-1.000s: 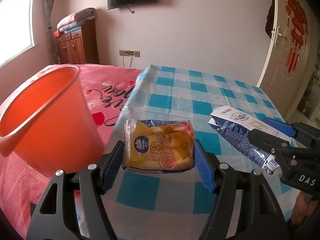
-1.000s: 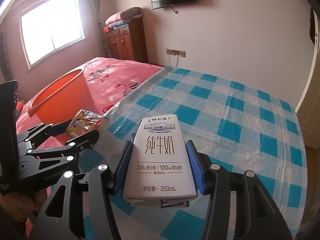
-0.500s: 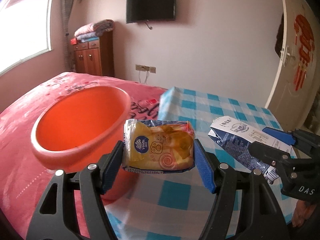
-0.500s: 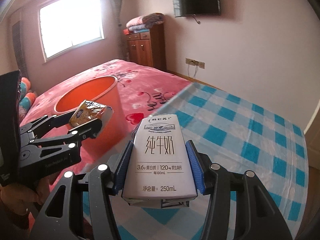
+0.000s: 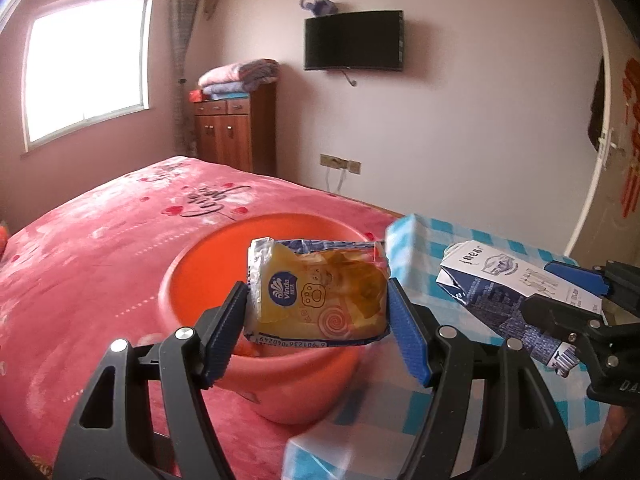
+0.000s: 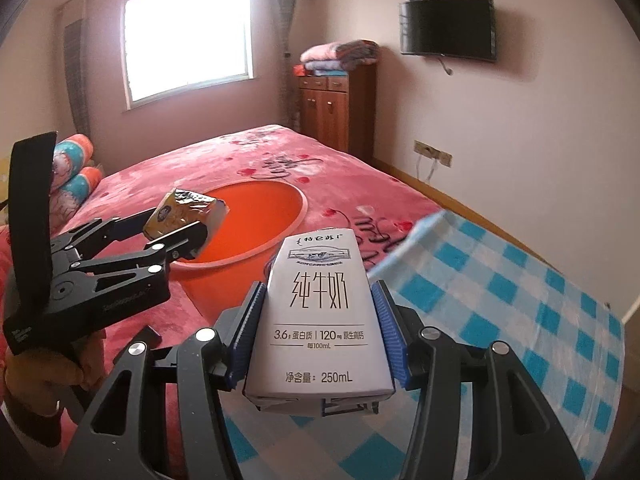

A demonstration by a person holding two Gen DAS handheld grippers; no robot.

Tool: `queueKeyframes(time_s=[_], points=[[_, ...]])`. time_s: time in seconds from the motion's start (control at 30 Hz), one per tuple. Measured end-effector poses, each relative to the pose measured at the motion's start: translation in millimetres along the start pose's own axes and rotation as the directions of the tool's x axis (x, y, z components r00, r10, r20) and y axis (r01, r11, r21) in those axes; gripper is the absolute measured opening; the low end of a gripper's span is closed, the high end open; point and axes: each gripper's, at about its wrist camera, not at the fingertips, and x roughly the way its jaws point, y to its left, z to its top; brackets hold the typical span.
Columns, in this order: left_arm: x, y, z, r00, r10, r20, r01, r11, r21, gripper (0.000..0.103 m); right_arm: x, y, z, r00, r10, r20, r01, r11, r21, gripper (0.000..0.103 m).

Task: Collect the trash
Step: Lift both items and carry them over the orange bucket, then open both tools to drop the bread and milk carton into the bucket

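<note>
Both tongs clamped: left tongs (image 5: 318,320) on tissue pack (image 5: 320,296), right tongs (image 6: 320,336) on milk carton (image 6: 320,320). I judged pack near bucket (image 5: 192,272) rim; early release risked miss.

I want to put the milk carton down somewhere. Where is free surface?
Free: the checked cloth right of the milk carton, and the pink bedspread beyond the orange bucket. Crowded: the bucket mouth, where the left gripper holds the tissue pack.
</note>
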Motion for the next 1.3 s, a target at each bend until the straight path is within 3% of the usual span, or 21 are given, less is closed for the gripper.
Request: queueKeyframes(time_s=[0.5,0.8,1.3], points=[[33,52,14,0.994,0.100,-0.033,-0.101,0.994,-0.038,0.069,57,52,49,0.997,0.074,-0.007,-0.075,0.989,-0.126,0.055],[60,64,12,0.991,0.110,-0.080,-0.114,0.992,-0.053,0.069,93,57,53,0.997,0.060,-0.048,-0.067,0.986,-0.151,0.055],[72,66,7,0.986,0.119,-0.113,-0.126,0.991,-0.053,0.069,111,68,52,0.997,0.048,-0.064,-0.059,0.981,-0.184,0.055]])
